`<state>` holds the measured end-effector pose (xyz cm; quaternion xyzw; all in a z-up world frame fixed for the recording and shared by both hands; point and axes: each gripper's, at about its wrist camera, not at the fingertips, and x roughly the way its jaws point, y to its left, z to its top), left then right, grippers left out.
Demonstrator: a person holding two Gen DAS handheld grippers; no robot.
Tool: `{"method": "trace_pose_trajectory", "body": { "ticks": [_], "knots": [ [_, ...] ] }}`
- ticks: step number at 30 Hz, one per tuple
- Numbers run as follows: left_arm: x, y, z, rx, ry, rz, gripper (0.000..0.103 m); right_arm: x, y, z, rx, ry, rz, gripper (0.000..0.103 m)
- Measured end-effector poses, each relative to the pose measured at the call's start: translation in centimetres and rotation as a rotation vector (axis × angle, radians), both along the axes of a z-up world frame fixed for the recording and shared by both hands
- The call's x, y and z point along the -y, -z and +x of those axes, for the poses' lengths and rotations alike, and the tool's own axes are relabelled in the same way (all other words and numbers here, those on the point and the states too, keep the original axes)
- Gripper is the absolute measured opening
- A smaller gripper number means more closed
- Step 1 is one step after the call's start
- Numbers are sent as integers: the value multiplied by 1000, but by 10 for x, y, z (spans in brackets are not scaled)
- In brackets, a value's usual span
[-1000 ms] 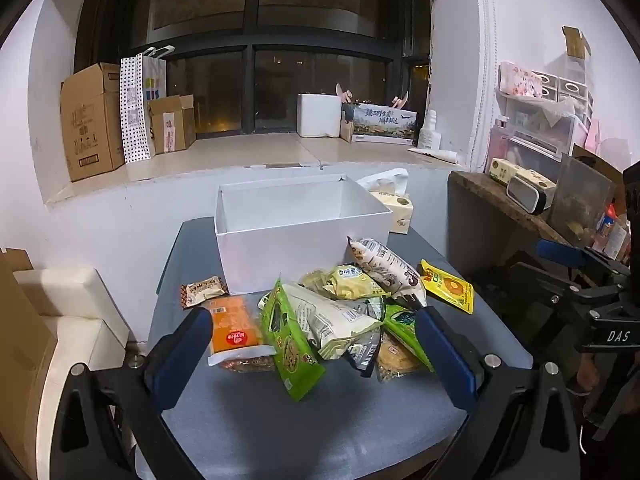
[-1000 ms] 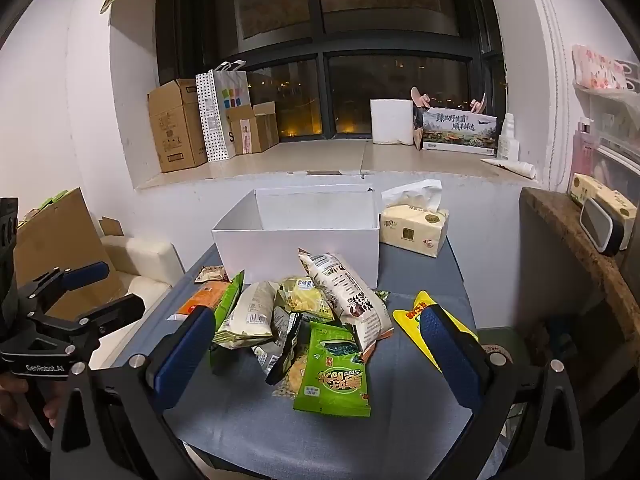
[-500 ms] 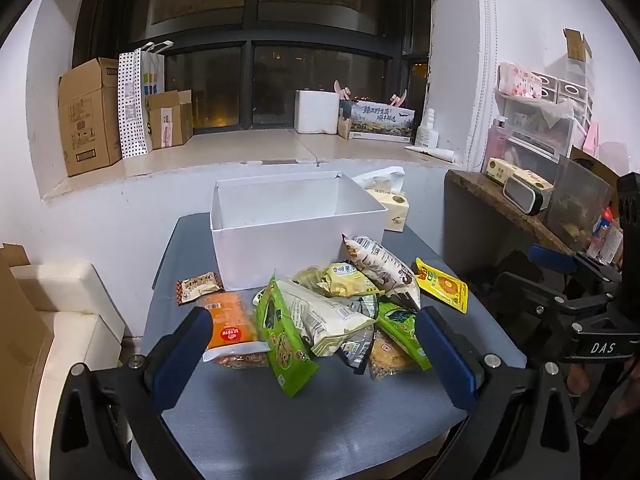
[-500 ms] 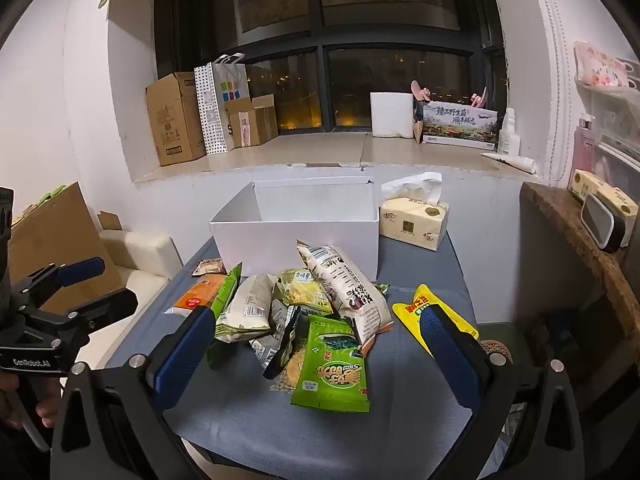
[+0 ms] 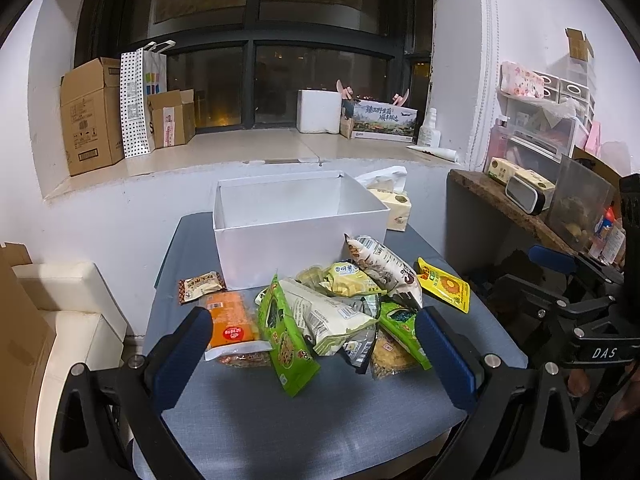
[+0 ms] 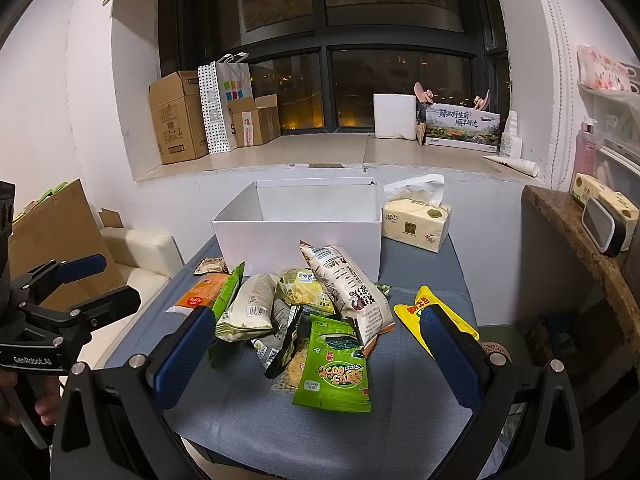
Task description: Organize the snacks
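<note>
Both claws hang wide and empty, the left claw (image 5: 312, 354) and right claw (image 6: 316, 354) framing the snack heap (image 5: 340, 304) on the worktop (image 5: 280, 412). At twelve o'clock behind it sits the white box (image 5: 296, 236), apparently empty. Because the packets overlap, closing on one will likely drag or spill its neighbours.

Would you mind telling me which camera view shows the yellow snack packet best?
The left wrist view: the yellow snack packet lies fully visible, right of the pile. In the right wrist view, the right tool's finger covers part of it.
</note>
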<state>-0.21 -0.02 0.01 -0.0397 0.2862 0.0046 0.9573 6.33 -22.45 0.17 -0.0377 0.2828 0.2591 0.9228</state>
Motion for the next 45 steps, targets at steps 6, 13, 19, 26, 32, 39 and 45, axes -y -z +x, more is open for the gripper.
{"method": "trace_pose_trajectory", "body": {
  "ticks": [6, 13, 19, 26, 32, 39, 45],
  "knots": [
    [-1, -1, 0, -2, -2, 1, 103, -1, 0, 0, 1, -3, -2, 103],
    [-1, -2, -1, -3, -4, 2, 103, -1, 0, 0, 3, -9, 2, 103],
    [0, -3, 0, -7, -4, 4, 103, -1, -1, -2, 9, -12, -2, 103],
    [1, -3, 1, -6, -1, 8, 103, -1, 0, -2, 11, -16, 1, 103],
    [2, -1, 2, -12, 3, 4, 103, -1, 1, -2, 11, -20, 0, 103],
    [2, 0, 3, -12, 3, 3, 103, -2, 1, -1, 8, -19, -6, 103],
    [1, 0, 3, -13, 1, 1, 103, -3, 2, -1, 6, -21, -9, 103]
  ]
}}
